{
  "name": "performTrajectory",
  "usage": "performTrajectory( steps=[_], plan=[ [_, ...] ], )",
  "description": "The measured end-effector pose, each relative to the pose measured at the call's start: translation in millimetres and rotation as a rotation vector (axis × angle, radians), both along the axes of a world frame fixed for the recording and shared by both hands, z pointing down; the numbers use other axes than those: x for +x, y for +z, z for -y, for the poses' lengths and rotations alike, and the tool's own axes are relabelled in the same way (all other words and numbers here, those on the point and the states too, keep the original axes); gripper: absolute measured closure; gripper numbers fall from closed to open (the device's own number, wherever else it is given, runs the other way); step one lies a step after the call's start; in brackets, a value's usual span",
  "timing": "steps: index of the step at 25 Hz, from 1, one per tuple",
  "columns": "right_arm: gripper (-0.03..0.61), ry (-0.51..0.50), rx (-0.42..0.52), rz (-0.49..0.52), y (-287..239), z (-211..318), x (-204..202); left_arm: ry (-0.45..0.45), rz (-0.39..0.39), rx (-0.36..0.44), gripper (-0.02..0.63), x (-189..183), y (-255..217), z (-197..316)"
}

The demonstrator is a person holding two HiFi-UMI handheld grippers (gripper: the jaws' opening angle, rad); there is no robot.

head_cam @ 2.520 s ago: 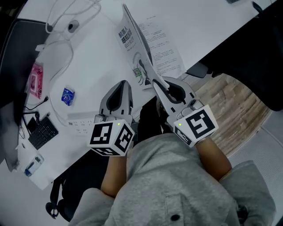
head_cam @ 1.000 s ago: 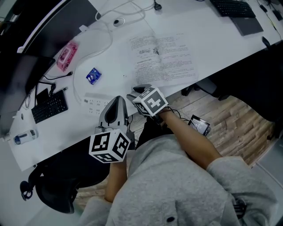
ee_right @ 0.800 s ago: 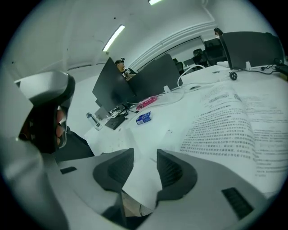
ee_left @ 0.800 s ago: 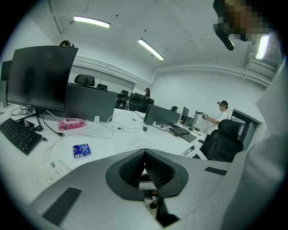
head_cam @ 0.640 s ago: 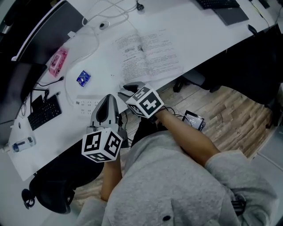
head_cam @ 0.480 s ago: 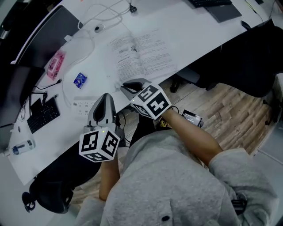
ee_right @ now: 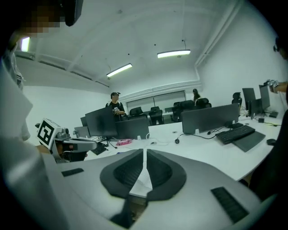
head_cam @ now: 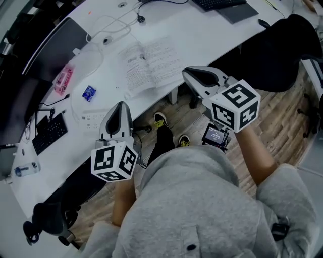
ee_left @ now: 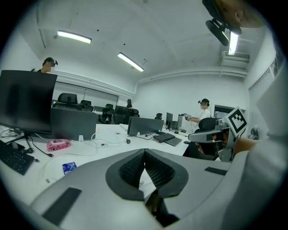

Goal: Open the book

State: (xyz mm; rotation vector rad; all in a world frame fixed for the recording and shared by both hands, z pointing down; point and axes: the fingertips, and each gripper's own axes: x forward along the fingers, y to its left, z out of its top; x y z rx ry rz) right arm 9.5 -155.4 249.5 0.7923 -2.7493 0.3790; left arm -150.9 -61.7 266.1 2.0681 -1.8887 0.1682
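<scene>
Lying open on the worktop [head_cam: 212, 35], the book [head_cam: 151, 65] looks done. The right tool [head_cam: 187, 73] has lifted clear, jaws just closed on nothing; the left tool [head_cam: 119, 106] is together too.

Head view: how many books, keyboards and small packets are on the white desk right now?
Open book with white printed pages: 1
Black keyboards: 2
Small packets, pink and blue: 2
Total: 5

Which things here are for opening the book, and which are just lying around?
For the job: book, already open; left gripper, empty; right gripper, jaws just been closing, empty.
Just lying about: pink pack, blue packet, power strip, small black keyboard, bottle.
</scene>
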Motion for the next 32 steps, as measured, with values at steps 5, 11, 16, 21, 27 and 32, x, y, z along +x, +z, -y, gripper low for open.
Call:
performTrajectory(
  steps=[5,11,16,21,27,32],
  plan=[
    [0.534,0.093,0.076,-0.020,-24,-17,63,0.010,0.008,0.039,0.603,17,-13,-18],
    [0.534,0.193,0.120,-0.020,-29,-41,115,0.026,0.023,0.095,0.603,31,-32,-33],
    [0.534,0.270,0.102,0.082,-30,-55,134,0.040,0.039,0.123,0.603,45,-42,-38],
    [0.534,0.277,0.116,0.108,-34,-61,136,0.055,0.050,0.142,0.603,53,-48,-43],
    [0.534,0.264,0.114,0.120,-32,-69,134,0.050,0.043,0.153,0.603,58,-48,-46],
    [0.534,0.257,0.111,0.124,-31,-69,133,0.041,0.040,0.158,0.603,59,-49,-49]
  ],
)
